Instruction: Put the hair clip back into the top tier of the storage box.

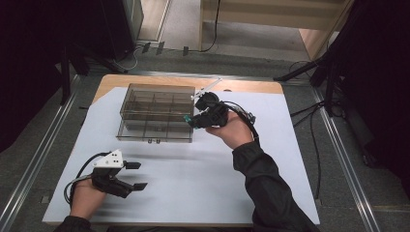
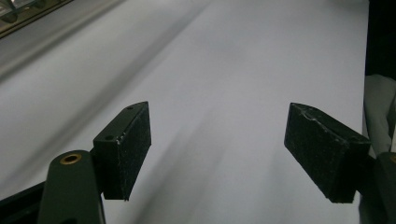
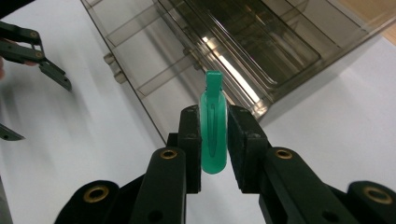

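Beside the box's [image 1: 155,114] right edge the right tool [image 3: 214,140] was clamped on a green clip [image 3: 214,135], which I judged should stay level until over a compartment, while the left tool [image 2: 217,154] hung wide open, empty, above the table [image 1: 203,183].

Claw [image 3: 214,149] clamping green clip [image 3: 213,130], organizer box [image 3: 243,51]
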`<act>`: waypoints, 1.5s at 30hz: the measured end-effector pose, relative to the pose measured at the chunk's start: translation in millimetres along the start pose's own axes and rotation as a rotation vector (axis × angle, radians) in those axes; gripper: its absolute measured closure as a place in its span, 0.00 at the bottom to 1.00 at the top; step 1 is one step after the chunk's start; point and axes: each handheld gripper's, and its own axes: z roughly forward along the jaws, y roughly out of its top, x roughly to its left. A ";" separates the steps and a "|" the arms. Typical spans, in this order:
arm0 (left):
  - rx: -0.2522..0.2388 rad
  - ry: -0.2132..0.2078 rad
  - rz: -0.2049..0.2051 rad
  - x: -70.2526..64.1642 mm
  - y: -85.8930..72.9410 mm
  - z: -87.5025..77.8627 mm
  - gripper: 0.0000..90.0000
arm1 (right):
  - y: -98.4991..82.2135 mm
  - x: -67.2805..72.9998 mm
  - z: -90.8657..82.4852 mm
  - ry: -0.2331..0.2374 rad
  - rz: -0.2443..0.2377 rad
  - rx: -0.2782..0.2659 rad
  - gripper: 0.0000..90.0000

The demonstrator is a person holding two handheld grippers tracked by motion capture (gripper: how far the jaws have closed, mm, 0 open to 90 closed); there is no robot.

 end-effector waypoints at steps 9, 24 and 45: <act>0.009 0.006 -0.013 1.0 -1.1 -1.8 0.27 | 5.6 9.4 13.4 0.003 -0.018 0.009 0.86; -0.014 -0.004 -0.018 1.0 -0.3 -4.2 0.32 | 8.0 16.9 42.2 0.012 -0.038 0.029 0.86; 0.004 -0.008 -0.004 -2.7 0.7 -1.6 0.25 | 6.5 20.5 64.5 -0.024 -0.060 0.077 0.86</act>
